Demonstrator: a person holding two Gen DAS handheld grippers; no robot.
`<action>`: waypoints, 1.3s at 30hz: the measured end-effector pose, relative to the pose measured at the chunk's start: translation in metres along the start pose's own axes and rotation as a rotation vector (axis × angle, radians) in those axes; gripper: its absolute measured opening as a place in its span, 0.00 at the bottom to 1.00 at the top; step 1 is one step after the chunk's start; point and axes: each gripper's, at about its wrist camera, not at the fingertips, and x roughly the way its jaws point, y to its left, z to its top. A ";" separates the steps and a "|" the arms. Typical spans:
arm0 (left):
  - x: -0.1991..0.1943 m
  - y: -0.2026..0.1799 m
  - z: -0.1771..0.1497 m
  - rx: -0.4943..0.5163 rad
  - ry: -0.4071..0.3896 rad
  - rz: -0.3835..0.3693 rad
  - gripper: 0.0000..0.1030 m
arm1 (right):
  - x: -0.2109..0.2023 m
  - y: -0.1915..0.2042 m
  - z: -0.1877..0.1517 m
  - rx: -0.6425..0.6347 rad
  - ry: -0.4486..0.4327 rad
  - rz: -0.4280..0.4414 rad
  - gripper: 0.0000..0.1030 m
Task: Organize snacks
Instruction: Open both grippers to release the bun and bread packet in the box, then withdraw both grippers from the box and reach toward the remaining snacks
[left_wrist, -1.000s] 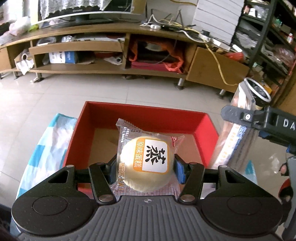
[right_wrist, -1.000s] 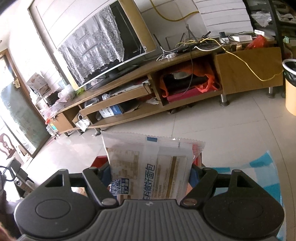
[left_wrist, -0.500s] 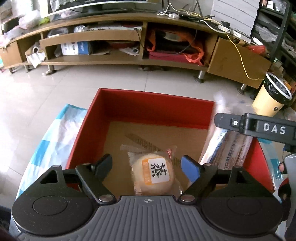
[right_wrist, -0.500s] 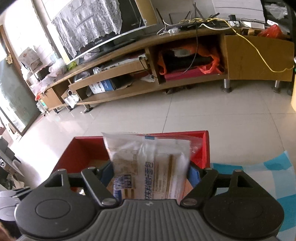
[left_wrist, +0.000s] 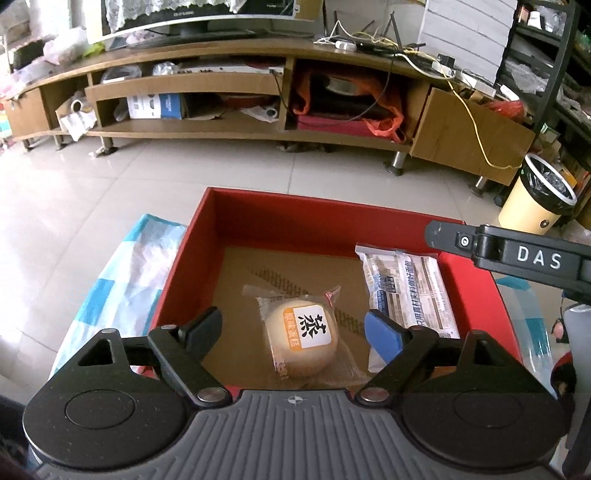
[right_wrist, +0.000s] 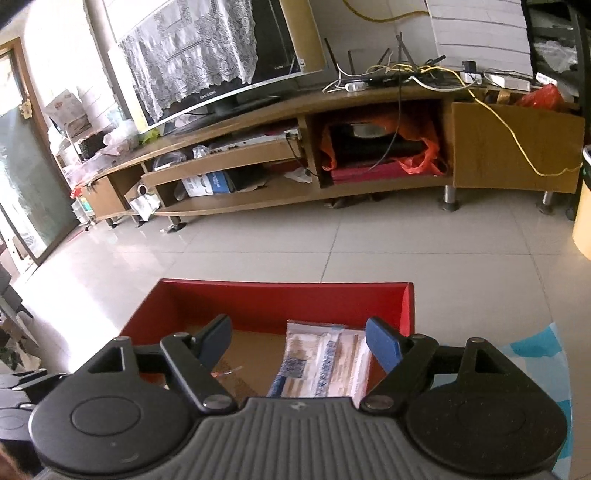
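Pale tiled floor (left_wrist: 110, 192), long wooden TV stand (left_wrist: 229, 62), bright daylight

I see a matt red box (left_wrist: 173, 273) floored with brown cardboard, two glossy plastic wrappers, and a glossy tiled floor (right_wrist: 406, 243).

My left gripper (left_wrist: 293, 330) tilted down, jaws opening wide, pads touching nothing. Right gripper (right_wrist: 299, 339) spread too (one finger (left_wrist: 443, 236) crosses far right of left view), pads bare.
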 end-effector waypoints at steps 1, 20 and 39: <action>-0.003 0.000 0.000 -0.002 -0.003 -0.002 0.87 | -0.002 0.001 0.000 0.003 0.002 0.005 0.77; -0.051 0.011 -0.035 0.001 -0.017 -0.003 0.90 | -0.054 0.012 -0.040 0.001 0.050 0.049 0.77; -0.066 0.049 -0.089 -0.030 0.085 0.025 0.92 | -0.079 0.023 -0.083 -0.029 0.118 0.092 0.77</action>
